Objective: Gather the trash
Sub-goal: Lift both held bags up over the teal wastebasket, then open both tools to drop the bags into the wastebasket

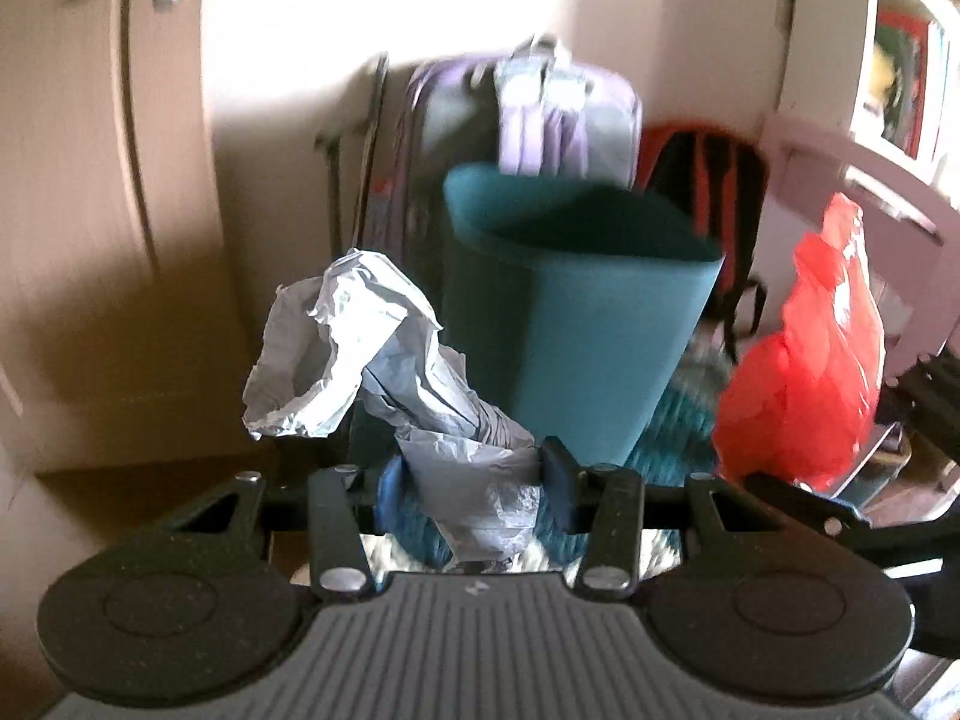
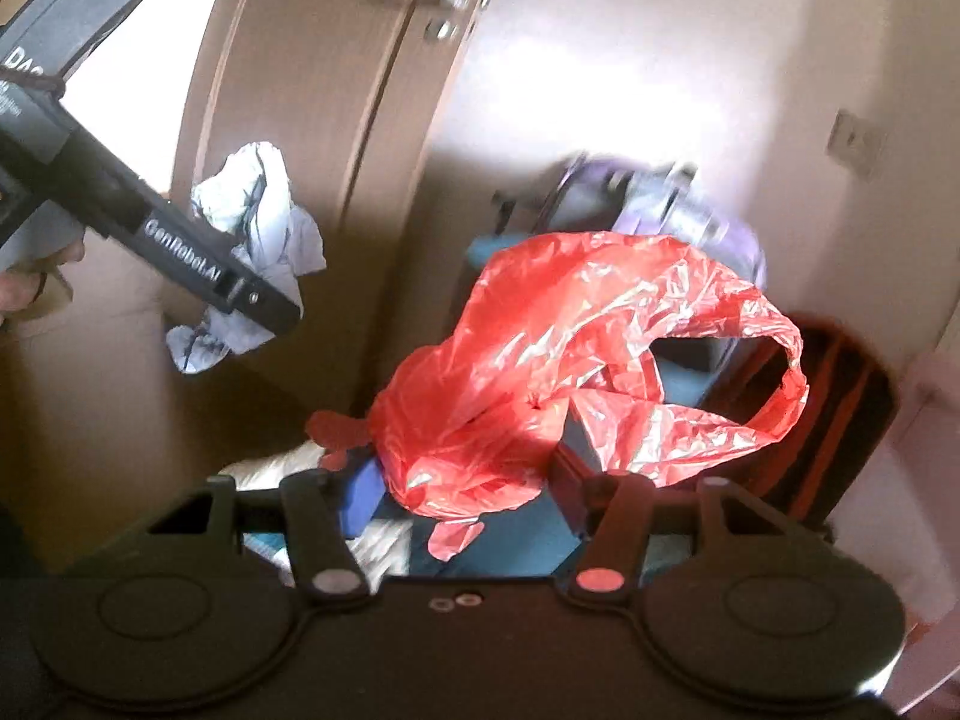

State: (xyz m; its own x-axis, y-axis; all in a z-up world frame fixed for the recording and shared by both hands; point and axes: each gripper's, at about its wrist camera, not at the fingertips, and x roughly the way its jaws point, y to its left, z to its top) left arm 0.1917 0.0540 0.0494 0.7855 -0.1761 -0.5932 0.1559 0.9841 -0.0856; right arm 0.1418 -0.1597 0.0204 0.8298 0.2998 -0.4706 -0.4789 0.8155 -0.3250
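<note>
A crumpled grey bag [image 1: 360,354] is clamped in the left gripper [image 1: 471,480], its lower end hidden between the jaws. Beyond, the teal bin [image 1: 576,300] appears blurred. A red bag [image 2: 558,360] is pinched by the right gripper [image 2: 468,492], covering most of the bin.

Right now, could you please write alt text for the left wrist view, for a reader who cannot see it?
The left gripper holds a crumpled grey plastic bag between its fingers, in front of an open teal bin. A red plastic bag hangs at the right, with a purple suitcase behind the bin against the wall.
</note>
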